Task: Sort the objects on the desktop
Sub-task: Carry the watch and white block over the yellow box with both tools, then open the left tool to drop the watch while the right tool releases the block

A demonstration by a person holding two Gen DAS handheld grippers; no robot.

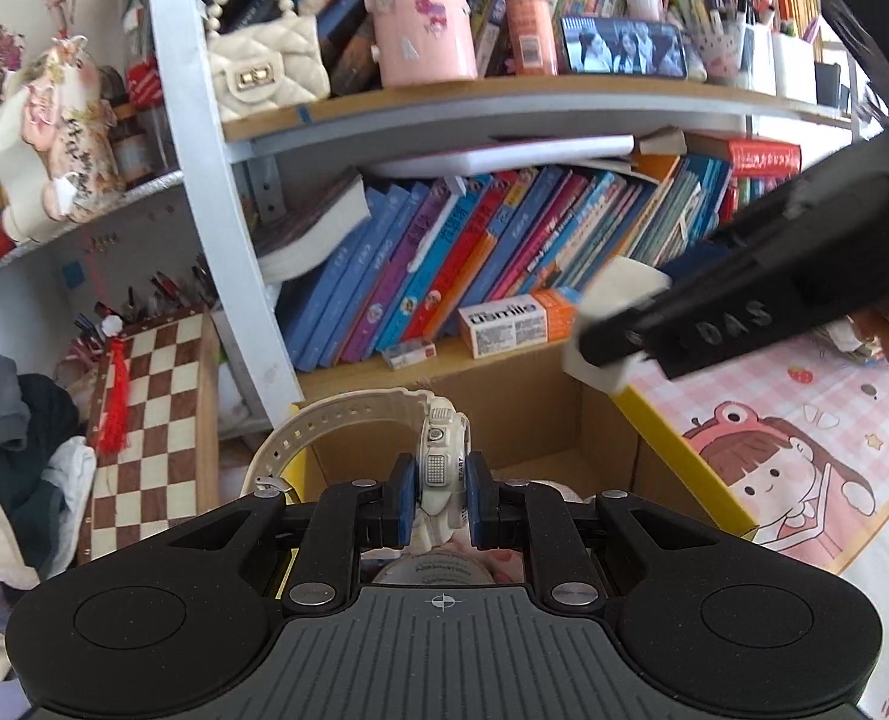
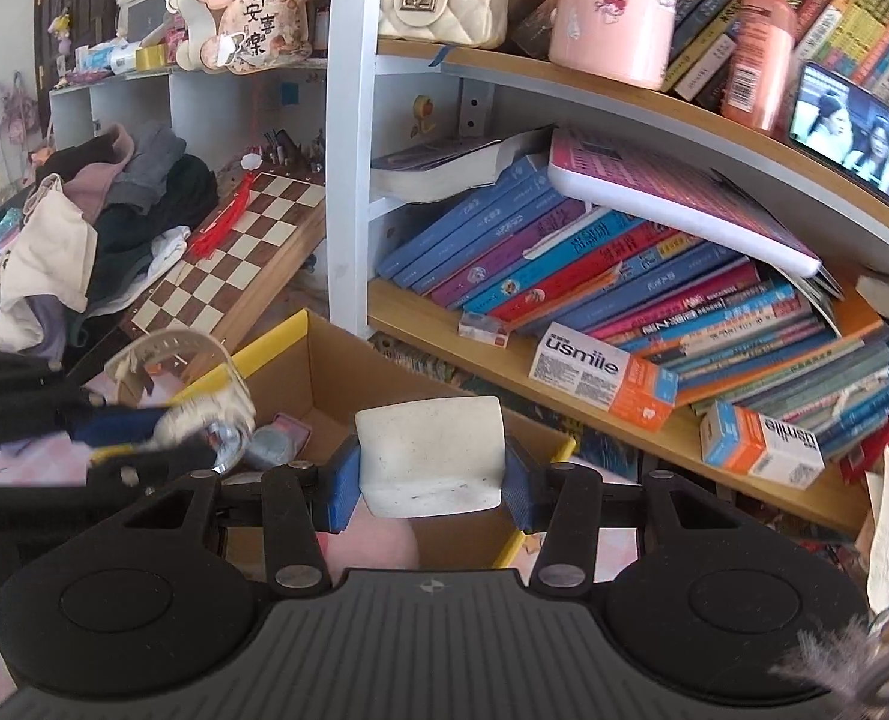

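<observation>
A white wristwatch is sitting clamped between the left gripper fingers, hanging over the open cardboard box. The right gripper is pinching a white block-like stand above the same box. Both appear to be mid-delivery; next, each probably needs lowering inside the box walls before the fingers part, keeping clear of one another and the bookshelf behind.

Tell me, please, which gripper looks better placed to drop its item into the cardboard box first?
Probably the left gripper: its watch hangs right above the open box, while the right gripper, holding the white block, sits nearer the rim.
</observation>
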